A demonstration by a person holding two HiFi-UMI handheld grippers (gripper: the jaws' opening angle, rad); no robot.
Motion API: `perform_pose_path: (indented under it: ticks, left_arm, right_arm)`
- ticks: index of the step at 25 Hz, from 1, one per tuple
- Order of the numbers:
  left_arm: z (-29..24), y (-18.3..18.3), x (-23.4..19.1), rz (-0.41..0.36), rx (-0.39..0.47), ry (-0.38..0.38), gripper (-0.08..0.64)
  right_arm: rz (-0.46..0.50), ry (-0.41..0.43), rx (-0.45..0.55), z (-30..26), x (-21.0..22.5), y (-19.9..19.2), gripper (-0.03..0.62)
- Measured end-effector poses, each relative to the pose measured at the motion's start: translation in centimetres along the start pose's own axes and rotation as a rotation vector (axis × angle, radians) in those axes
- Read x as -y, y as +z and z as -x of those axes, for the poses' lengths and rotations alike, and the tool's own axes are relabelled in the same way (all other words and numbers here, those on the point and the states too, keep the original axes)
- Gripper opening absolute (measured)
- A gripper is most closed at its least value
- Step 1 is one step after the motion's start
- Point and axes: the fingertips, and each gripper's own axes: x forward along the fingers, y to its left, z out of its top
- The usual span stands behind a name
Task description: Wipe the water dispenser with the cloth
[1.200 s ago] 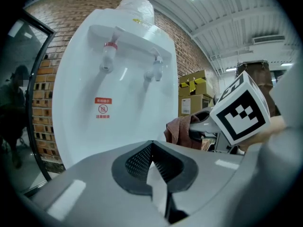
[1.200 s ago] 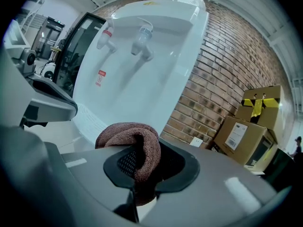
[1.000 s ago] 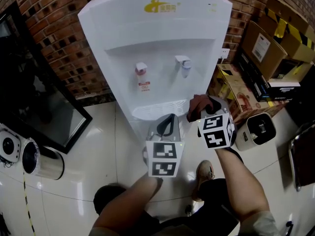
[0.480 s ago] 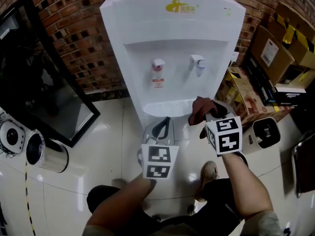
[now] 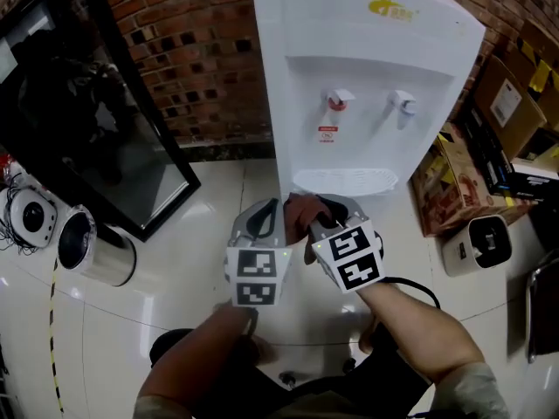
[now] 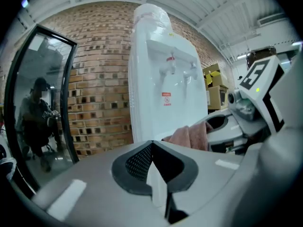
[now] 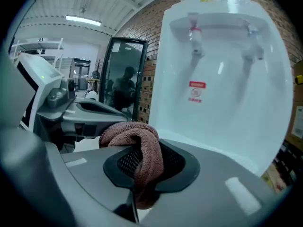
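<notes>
The white water dispenser (image 5: 367, 77) stands against the brick wall, with a red tap (image 5: 339, 100), a second tap (image 5: 402, 103) and a drip tray (image 5: 345, 180). My right gripper (image 5: 316, 216) is shut on a folded brown cloth (image 5: 300, 211), just below the tray's left end and apart from the dispenser. In the right gripper view the cloth (image 7: 139, 148) bulges over the jaws, with the dispenser (image 7: 227, 93) ahead. My left gripper (image 5: 265, 218) hangs close beside it on the left, shut and empty (image 6: 152, 148). Its view shows the dispenser (image 6: 163, 84) and the cloth (image 6: 189, 135).
A black-framed glass panel (image 5: 105, 120) leans on the wall at left. Silver cylindrical appliances (image 5: 92, 253) lie on the glossy floor at left. Cardboard boxes (image 5: 507, 103) and a small white device (image 5: 485, 243) crowd the right side. The person's legs and shoes are below the grippers.
Both grippers have swung left across the dispenser's front and drawn close together; the right one went from the tray's right end to its left end, cloth still held.
</notes>
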Motion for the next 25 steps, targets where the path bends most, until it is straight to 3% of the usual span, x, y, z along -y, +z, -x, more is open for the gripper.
perform_pose_path:
  ticks: [6,14,25]
  left_arm:
    - [0.0,-0.4,-2.7,0.032,-0.015,0.033,0.0]
    - [0.0,-0.2,-2.5,0.032,-0.011,0.004,0.0]
    - [-0.7,-0.5,0.3,0.009,-0.032,-0.053,0.0]
  right_arm:
    - [-0.174,0.028,-0.046,-5.3,-2.9,-1.3,0.081]
    - [-0.354,-0.036,-0.083,-8.3,-1.9,-3.5,0.081]
    - [-0.42,-0.117,-0.067,-6.3,1.9,-5.0,0.08]
